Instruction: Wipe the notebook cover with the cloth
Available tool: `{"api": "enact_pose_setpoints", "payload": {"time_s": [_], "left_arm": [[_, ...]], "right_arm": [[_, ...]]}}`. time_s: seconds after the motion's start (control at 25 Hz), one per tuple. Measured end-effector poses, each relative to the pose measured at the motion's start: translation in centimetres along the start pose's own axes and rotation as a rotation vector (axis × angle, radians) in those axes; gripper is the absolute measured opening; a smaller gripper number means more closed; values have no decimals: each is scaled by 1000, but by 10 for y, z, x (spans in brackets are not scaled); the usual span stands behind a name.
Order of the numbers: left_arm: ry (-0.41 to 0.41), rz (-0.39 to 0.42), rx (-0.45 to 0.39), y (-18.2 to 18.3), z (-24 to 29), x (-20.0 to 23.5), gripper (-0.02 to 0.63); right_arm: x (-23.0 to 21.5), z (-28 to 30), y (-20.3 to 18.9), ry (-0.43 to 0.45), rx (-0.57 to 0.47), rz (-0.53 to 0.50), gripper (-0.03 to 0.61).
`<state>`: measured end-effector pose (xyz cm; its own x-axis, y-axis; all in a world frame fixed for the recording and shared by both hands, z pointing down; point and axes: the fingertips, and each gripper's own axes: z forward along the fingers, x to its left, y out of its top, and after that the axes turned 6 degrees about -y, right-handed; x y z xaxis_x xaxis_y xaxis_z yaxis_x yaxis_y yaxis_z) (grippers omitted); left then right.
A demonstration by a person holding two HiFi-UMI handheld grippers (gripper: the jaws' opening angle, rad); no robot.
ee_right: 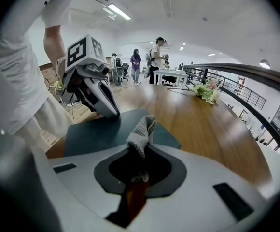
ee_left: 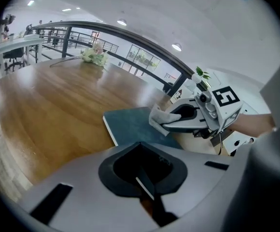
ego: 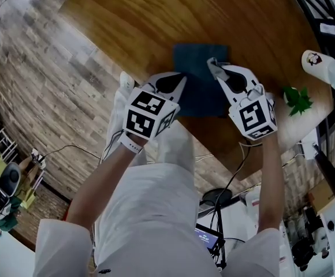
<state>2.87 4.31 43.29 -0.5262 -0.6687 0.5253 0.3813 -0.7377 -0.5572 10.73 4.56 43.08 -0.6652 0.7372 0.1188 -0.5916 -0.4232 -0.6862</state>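
A dark blue notebook [ego: 202, 94] lies flat on the round wooden table [ego: 144, 16], close to its near edge. My right gripper [ego: 212, 63] is shut on a small grey cloth [ego: 214, 68] and hovers over the notebook's far right part. In the right gripper view the cloth [ee_right: 142, 132] sticks up from between the jaws, above the notebook [ee_right: 89, 132]. My left gripper [ego: 182, 81] is shut and its tip rests on the notebook's left edge; the right gripper view shows that left gripper [ee_right: 112, 113] touching the cover. The left gripper view shows the notebook [ee_left: 130, 124] and the cloth [ee_left: 158, 116].
A green paper plant [ego: 296, 100] and a white figure [ego: 323, 65] sit at the table's right edge. A bouquet [ee_left: 94, 57] lies on the far side of the table. A railing [ee_right: 256, 76] curves behind it. People [ee_right: 157, 57] stand far off.
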Motion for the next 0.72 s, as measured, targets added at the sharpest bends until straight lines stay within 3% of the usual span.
{"api": "enact_pose_setpoints", "payload": {"time_s": [0.12,0.72], "left_arm": [[-3,-24,-12,1,0,0,18],[13,18,-35,0,-2,1,18]], "right_arm": [[10,-6,-5,7,7,2,34],[64,-33,-26,42,52,13,34]]}}
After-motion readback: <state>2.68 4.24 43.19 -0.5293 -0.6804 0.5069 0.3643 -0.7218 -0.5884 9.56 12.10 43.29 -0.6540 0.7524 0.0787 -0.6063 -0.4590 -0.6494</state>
